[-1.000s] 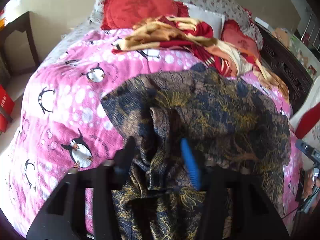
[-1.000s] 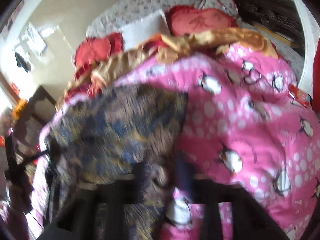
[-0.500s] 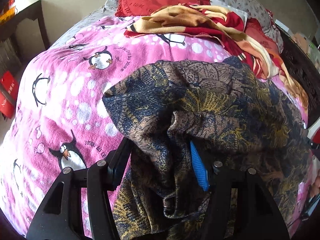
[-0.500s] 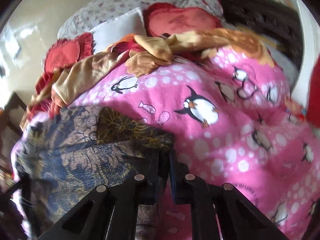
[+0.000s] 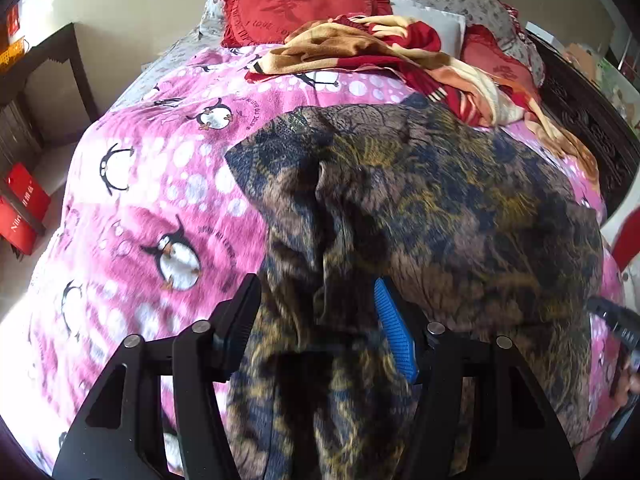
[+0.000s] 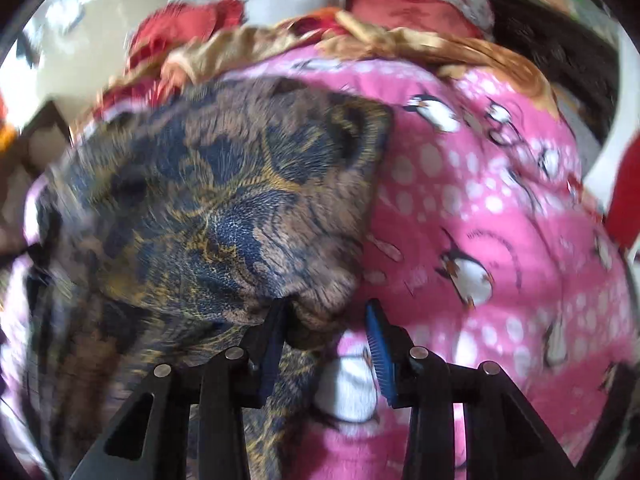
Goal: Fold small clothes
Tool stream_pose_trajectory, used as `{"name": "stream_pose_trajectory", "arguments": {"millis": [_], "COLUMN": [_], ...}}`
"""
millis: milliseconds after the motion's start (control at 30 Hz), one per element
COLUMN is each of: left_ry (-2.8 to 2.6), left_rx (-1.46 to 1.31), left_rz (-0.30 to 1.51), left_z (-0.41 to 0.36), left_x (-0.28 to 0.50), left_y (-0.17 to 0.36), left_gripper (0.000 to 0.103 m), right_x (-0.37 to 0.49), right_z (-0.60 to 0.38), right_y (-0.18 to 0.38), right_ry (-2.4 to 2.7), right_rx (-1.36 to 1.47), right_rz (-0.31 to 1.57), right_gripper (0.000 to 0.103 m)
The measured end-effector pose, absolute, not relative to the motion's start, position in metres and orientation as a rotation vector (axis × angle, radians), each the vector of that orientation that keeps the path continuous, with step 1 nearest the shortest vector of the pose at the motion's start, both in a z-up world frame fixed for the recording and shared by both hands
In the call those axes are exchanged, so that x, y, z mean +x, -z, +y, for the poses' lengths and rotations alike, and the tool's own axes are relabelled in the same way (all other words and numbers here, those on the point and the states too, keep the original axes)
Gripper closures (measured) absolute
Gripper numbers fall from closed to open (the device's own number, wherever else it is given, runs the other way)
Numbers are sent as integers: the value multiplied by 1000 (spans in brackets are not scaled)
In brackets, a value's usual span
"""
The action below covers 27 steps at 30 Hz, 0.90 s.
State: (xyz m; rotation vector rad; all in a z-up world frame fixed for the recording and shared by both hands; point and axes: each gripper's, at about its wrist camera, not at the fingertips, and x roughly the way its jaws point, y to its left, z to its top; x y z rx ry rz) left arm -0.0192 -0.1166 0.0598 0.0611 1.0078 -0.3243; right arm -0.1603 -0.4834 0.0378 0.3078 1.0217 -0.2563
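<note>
A dark blue, brown and gold patterned garment (image 5: pixel 460 208) lies spread on the pink penguin blanket (image 5: pixel 152 168). My left gripper (image 5: pixel 316 292) is closed on a bunched fold of it at the near edge, and cloth fills the space between the black finger and the blue pad. In the right wrist view the same garment (image 6: pixel 224 200) lies left of centre. My right gripper (image 6: pixel 326 312) is opening: the garment's rolled edge rests against its left finger, and pink blanket shows in the gap before the blue pad. Its tip also shows at the far right of the left wrist view as the right gripper (image 5: pixel 612 320).
A crumpled orange and red blanket (image 5: pixel 380 48) and red cushions (image 5: pixel 296 4) lie at the head of the bed. A dark side table (image 5: pixel 44 60) and a red bag (image 5: pixel 22 208) stand off the left side. A dark carved bed frame (image 5: pixel 592 112) runs along the right.
The right gripper, shut on the garment's edge half a second ago, now has its jaws apart. The left gripper has moved with its bunch of cloth, which stays between its fingers.
</note>
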Motion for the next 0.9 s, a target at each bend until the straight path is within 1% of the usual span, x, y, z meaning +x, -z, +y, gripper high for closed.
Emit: {"name": "stream_pose_trajectory", "arguments": {"millis": [133, 167, 200, 233, 267, 367, 500, 567, 667, 833, 900], "left_ry": [313, 309, 307, 308, 308, 305, 312, 320, 327, 342, 345], "left_rx": [98, 100, 97, 93, 88, 90, 113, 109, 109, 111, 109], "left_rz": [983, 979, 980, 983, 986, 995, 986, 990, 992, 995, 1011], "left_z": [-109, -106, -104, -102, -100, -94, -88, -84, -78, -60, -50], "left_x": [-43, -49, -53, -58, -62, -74, -92, -100, -112, -136, -145], "left_y": [-66, -67, -68, -68, -68, -70, -74, -75, -77, -78, -76], "left_gripper": [44, 44, 44, 44, 44, 44, 44, 44, 44, 44, 44], "right_x": [-178, -179, -178, -177, -175, -167, -189, -202, -223, -264, -282], "right_z": [-483, -482, -480, -478, -477, -473, -468, -463, -455, -447, -444], "right_y": [-57, -60, -59, -55, -47, -19, -43, -51, -56, -57, -56], "right_ry": [267, 258, 248, 243, 236, 253, 203, 192, 215, 159, 131], "right_rx": [333, 336, 339, 341, 335, 311, 358, 346, 288, 350, 352], "right_rz": [957, 953, 955, 965, 989, 1121, 1060, 1067, 1071, 1086, 1103], "right_gripper": [65, 63, 59, 48, 45, 44, 45, 45, 44, 44, 42]}}
